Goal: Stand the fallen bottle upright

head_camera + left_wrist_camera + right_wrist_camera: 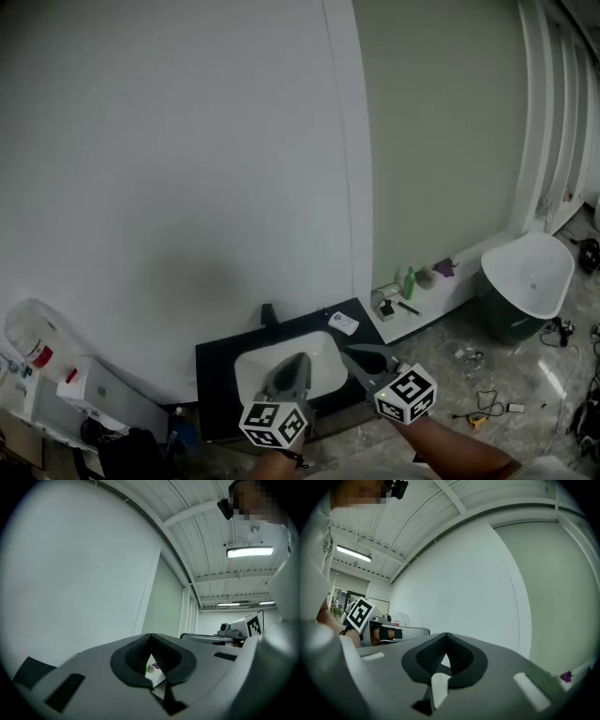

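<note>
Bottle in question seemed to be the small green plastic bottle [410, 282] on the white ledge [441, 298] at the foot of the wall, to the right of the black counter [216, 375] with the white basin [258, 367]. It was too small to tell whether it lay or stood. You could expect it to be light, stiff and a bit slippery, ready to roll, so a hold across the middle of its body looked best. Your left gripper [292, 367] and right gripper [349, 354] pointed level near the basin, well apart from the ledge, each with jaws pressed together on nothing.
</note>
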### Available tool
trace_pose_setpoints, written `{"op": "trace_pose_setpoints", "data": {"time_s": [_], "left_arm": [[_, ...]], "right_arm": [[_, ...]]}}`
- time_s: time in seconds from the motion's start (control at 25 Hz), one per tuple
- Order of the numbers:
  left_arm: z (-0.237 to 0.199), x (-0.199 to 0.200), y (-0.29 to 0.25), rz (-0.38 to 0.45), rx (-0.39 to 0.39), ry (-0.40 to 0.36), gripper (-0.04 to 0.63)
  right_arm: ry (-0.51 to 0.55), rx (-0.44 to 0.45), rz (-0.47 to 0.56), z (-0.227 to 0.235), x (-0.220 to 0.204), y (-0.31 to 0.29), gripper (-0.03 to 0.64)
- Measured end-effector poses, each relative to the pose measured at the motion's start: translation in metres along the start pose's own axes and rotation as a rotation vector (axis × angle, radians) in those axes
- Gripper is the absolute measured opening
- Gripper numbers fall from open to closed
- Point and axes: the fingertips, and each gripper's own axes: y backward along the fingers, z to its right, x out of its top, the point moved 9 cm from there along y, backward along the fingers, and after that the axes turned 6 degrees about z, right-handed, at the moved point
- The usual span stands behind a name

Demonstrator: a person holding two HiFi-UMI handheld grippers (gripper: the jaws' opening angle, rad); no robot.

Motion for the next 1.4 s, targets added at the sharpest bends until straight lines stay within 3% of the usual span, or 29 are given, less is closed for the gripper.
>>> {"op": "trace_pose_setpoints", "data": {"time_s": [0.68, 1.4], "left_arm": [[0.001, -0.003, 0.001, -0.01, -0.013, 0.007, 0.006], [-0.059, -0.025, -0.001, -0.079, -0.049, 0.069, 0.006]], "right_arm": [[-0.002, -0.008, -0.001, -0.002, 0.001, 0.004, 0.0], [-0.056, -0.085, -0.081, 0.004, -0.04, -0.042, 0.026]]}}
